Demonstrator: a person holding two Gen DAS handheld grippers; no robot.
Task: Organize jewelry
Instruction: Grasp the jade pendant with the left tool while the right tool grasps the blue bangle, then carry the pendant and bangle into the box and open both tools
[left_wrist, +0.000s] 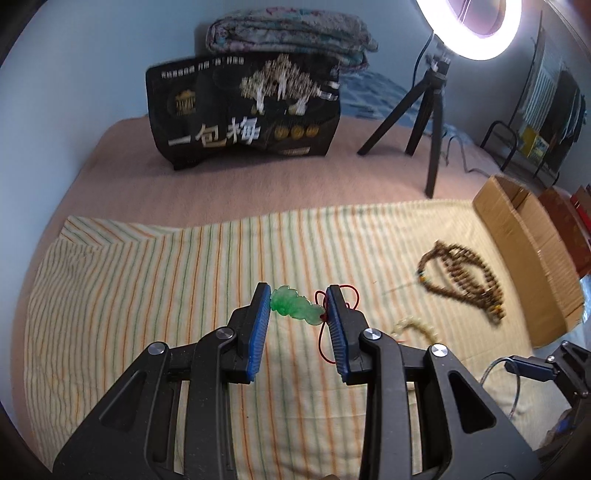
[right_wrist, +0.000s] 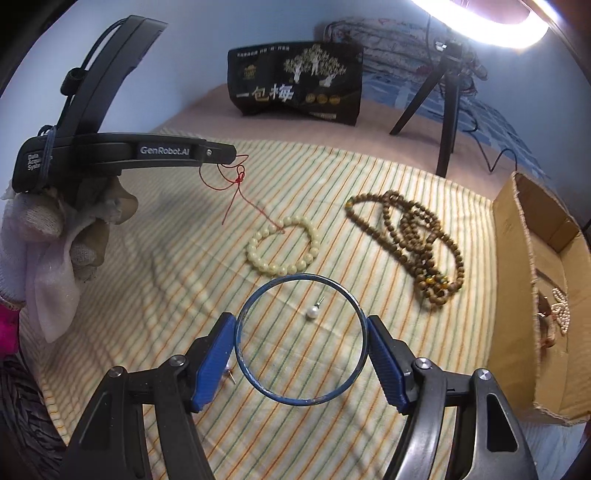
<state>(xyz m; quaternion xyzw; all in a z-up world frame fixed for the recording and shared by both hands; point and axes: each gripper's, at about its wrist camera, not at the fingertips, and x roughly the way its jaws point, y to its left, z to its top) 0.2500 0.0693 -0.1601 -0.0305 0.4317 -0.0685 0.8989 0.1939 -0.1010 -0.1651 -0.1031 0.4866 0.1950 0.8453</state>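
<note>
**Q:** On the striped cloth (right_wrist: 155, 258), what does each gripper have?

**A:** Left gripper (left_wrist: 297, 306): its blue pads are clamped on a green jade pendant (left_wrist: 295, 306), held endwise between them above the cloth. The pendant's red cord (right_wrist: 236, 184) dangles loose, and in the right wrist view its tail reaches down toward the cream bead bracelet (right_wrist: 282, 245). Right gripper (right_wrist: 301, 343): its fingers press on opposite sides of a thin blue bangle (right_wrist: 255, 380), held as a flat hoop above the cloth.

**Q:** Where is the rest of the jewelry, relative to the cardboard box (right_wrist: 517, 236)?

**A:** The box stands open at the cloth's right edge, with what looks like a pearl piece inside. A long brown bead necklace (right_wrist: 417, 236) lies coiled just beside it. The cream bracelet lies farther left. A pearl earring (right_wrist: 313, 312) lies near, seen through the bangle's hoop.

**Q:** What could go wrong from here?

**A:** My judgement: the bangle is gripped only at two rim points, so a tilt could let it swing or pop free. The pendant's trailing cord could snag the cream bracelet and drag it. Both hands heading to the box together could collide.
</note>
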